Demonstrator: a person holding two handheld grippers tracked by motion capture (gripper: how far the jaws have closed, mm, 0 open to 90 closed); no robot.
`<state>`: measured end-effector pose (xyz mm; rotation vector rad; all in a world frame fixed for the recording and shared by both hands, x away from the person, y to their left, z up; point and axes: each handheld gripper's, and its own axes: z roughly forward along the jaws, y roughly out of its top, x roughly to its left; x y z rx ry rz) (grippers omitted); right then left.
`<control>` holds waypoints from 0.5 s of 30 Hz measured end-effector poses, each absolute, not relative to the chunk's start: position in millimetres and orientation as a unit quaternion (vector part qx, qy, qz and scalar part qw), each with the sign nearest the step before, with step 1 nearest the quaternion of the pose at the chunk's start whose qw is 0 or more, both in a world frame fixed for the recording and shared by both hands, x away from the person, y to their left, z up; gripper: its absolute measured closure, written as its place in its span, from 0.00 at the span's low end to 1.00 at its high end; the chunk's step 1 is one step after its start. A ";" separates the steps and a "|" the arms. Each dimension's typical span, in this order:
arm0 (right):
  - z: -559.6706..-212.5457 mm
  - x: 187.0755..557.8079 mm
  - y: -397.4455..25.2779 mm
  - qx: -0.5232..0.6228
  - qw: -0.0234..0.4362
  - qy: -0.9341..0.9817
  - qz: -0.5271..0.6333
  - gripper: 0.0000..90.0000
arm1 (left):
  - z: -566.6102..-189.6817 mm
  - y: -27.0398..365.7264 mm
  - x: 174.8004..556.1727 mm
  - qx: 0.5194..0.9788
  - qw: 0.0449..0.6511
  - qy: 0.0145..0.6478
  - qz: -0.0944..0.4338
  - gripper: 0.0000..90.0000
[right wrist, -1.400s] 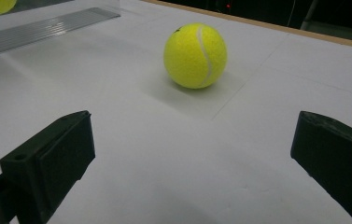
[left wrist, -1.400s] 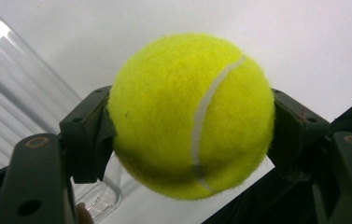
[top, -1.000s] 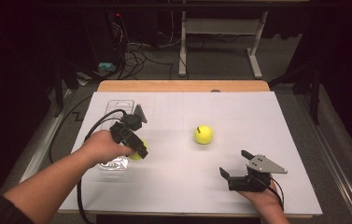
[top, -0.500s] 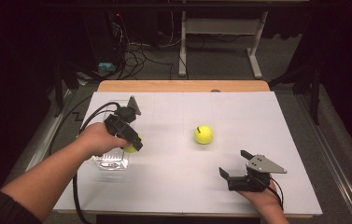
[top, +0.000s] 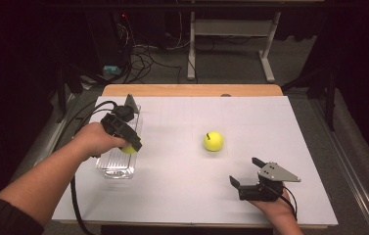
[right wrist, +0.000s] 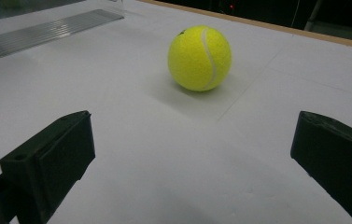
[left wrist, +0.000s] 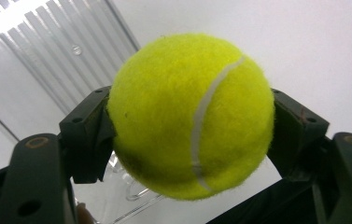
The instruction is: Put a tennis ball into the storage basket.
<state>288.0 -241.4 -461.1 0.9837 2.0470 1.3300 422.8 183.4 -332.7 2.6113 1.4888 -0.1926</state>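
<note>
A tennis ball (left wrist: 190, 116) is clamped in the left claw (top: 129, 147) above the clear tray (top: 116, 169), its seam seen close up, while a second ball (top: 213, 141) lies beyond the wide-open, empty right claw (top: 246, 174).

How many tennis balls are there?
2. One ball is clamped in the left gripper over the clear tray; the other ball lies loose mid-table.
</note>
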 end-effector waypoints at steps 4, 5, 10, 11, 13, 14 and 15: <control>-460.9 287.6 -241.1 0.362 0.251 0.753 0.489 0.00 | -332.5 189.5 426.7 0.861 0.063 0.500 -0.064 0.30; -460.7 287.4 -241.2 0.362 0.251 0.754 0.488 0.00 | -332.5 190.9 427.6 0.860 0.063 0.502 -0.063 0.30; -460.5 287.3 -241.6 0.362 0.252 0.753 0.488 0.00 | -331.9 197.6 432.2 0.856 0.058 0.510 -0.060 0.30; -460.5 287.3 -241.6 0.362 0.252 0.753 0.488 0.00 | -331.8 199.0 433.1 0.855 0.057 0.512 -0.060 0.30; -460.4 287.1 -241.5 0.362 0.251 0.753 0.489 0.00 | -331.7 201.8 434.9 0.854 0.056 0.514 -0.059 0.30; -460.4 287.1 -241.5 0.361 0.251 0.753 0.489 0.00 | -331.7 203.3 435.8 0.852 0.055 0.517 -0.059 0.30; -460.3 287.0 -241.6 0.361 0.251 0.754 0.489 0.00 | -331.8 204.5 436.5 0.851 0.055 0.518 -0.058 0.30</control>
